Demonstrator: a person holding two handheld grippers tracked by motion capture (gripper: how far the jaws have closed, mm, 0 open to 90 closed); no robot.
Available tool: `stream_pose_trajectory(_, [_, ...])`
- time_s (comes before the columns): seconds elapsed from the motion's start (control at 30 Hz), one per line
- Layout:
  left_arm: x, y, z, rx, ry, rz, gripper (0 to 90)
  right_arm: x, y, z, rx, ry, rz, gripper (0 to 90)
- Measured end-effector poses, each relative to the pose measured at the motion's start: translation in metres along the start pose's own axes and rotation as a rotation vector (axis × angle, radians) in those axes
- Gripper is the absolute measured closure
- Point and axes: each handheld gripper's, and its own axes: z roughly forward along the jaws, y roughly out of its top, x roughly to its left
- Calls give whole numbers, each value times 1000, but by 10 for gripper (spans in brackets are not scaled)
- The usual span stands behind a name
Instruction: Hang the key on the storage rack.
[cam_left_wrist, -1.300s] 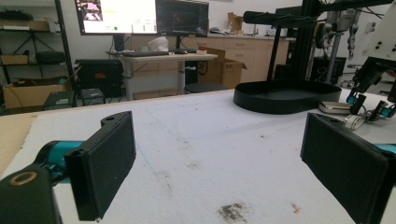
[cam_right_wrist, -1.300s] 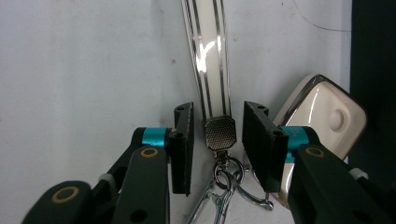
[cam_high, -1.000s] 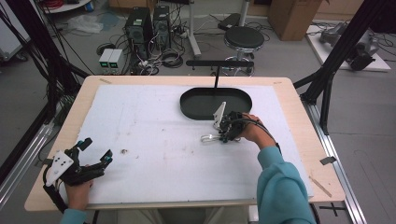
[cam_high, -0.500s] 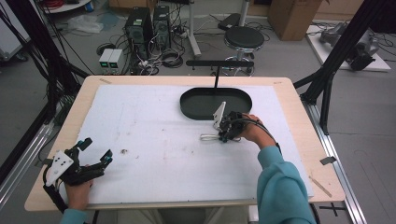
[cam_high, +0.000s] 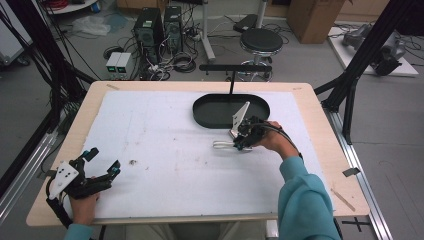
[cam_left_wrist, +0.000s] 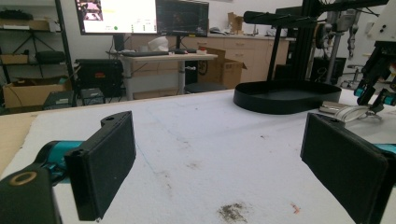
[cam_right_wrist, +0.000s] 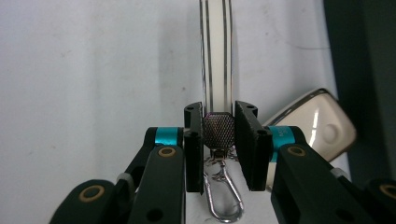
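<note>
high view: the right gripper (cam_high: 239, 141) sits over a slim cream tool with a metal end (cam_high: 223, 145) on the white table cover (cam_high: 165, 150), just short of the black oval tray (cam_high: 220, 116); its jaw tips are hidden under its own body. against the earlier frames, nothing on the table has shifted and both hands keep their places. the left gripper (cam_high: 103, 165) lies spread at the near corner, holding nothing.

left gripper view: the two black pads (cam_left_wrist: 106, 163) stand wide apart, the right one cut off by the edge; beyond them, the tray and the far gripper.

right gripper view: jaws just closed, pinching the tool's knurled metal end (cam_right_wrist: 218, 130); a silver clasp (cam_right_wrist: 223, 196) hangs below, a cream object (cam_right_wrist: 317, 126) partly hidden at right.
</note>
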Motion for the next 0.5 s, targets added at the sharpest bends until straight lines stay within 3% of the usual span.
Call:
stream_pose_trajectory(0.17, [0, 0, 0, 0, 0, 0, 108, -1, 0, -10, -89, -10, 29, 748])
stream_pose_trajectory(0.33, [0, 0, 0, -1, -1, -1, 108, -4, -3, -25, -234, -11, 96, 748])
stream_pose_trajectory(0.5, [0, 0, 0, -1, 0, -1, 108, -7, -7, -36, -340, -24, 127, 747])
